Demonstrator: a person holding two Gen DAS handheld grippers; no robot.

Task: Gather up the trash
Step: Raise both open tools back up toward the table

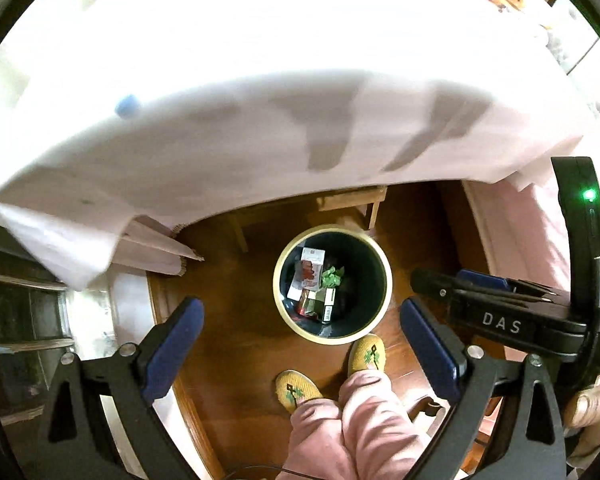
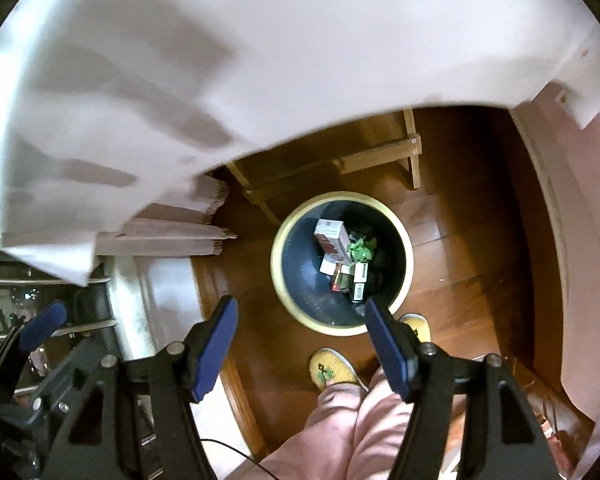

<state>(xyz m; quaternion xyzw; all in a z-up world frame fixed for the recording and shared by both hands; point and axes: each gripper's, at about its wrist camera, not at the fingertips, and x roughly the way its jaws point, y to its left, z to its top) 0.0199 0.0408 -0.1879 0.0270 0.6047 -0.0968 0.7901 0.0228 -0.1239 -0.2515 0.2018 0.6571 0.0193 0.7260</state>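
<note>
White tablecloth (image 2: 260,60) overhanging trash bin (image 2: 342,330), slippers (image 2: 334,370) beside.

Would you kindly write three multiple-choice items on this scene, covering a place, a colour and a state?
1. Where does the trash bin stand?
A. on the white cloth
B. on the wooden floor in front of the slippers
C. on a chair

2. What colour is the crumpled wrapper in the bin?
A. green
B. orange
C. purple

3. How is the left claw?
A. shut on a carton
B. shut on nothing
C. open and empty

Answers:
1 B, the bin sits on brown floorboards just past the yellow slippers.
2 A, it lies green beside the red and white carton.
3 C, its blue pads stand wide apart with only floor and bin between them.
</note>
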